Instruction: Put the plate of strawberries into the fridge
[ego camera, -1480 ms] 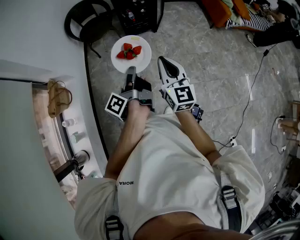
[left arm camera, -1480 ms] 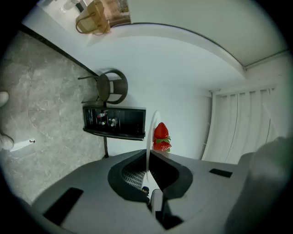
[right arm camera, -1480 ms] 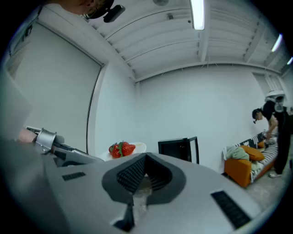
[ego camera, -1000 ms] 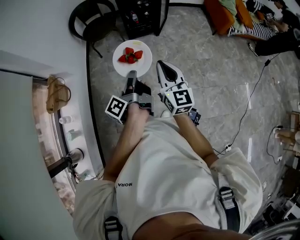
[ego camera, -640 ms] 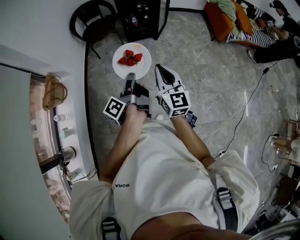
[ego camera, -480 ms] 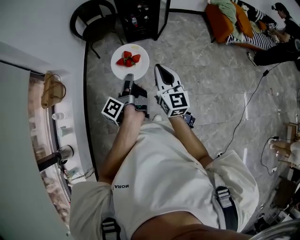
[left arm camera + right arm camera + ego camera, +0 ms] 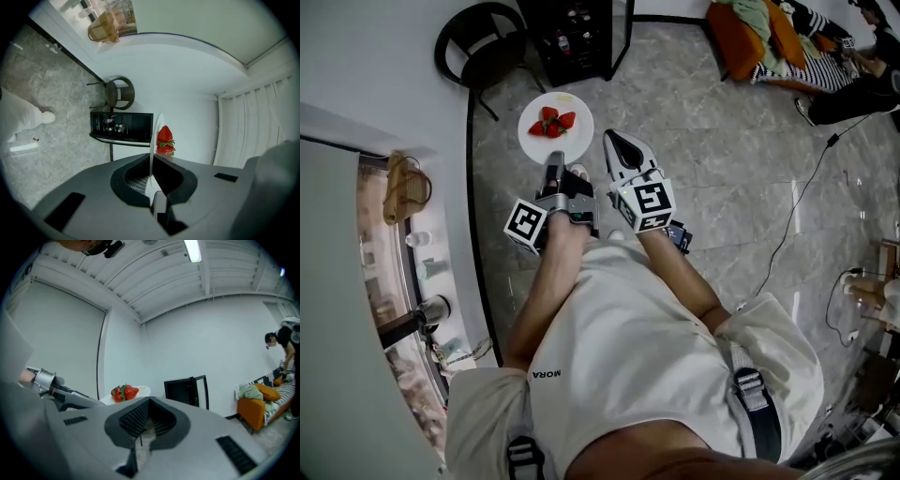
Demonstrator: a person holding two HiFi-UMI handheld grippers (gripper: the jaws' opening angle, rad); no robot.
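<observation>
The plate (image 7: 577,133) is white, round and shallow. It is up in the air in front of the person, over the stone floor (image 7: 722,141), not resting on anything. The strawberries (image 7: 549,123) lie in a small heap near its middle, approx. three or four, loose and w/ nothing around them.

The left gripper (image 7: 553,167) has the plate at the near rim. In the left gripper view the rim shows edge-on as a thin white line, pinched between the two jaws, w/ the berries just beyond. The hold is on one side only, so I judge the far side wants to drop. The plate looks stiff, smooth and prob. breakable, so it can slide in the pads if the wrist turns fast. The rim is the right place to take it. The berries are soft and would bruise or roll, so better not to touch them and to keep the plate level.

The right gripper (image 7: 623,150) is just beside, to the right. Its jaws are together w/ nothing between them, and it does not touch the plate.

Further out stands a black cabinet (image 7: 577,33) w/ bottles inside, maybe the fridge, but I cannot tell for sure. A black chair (image 7: 478,42) is near it, by the wall.
</observation>
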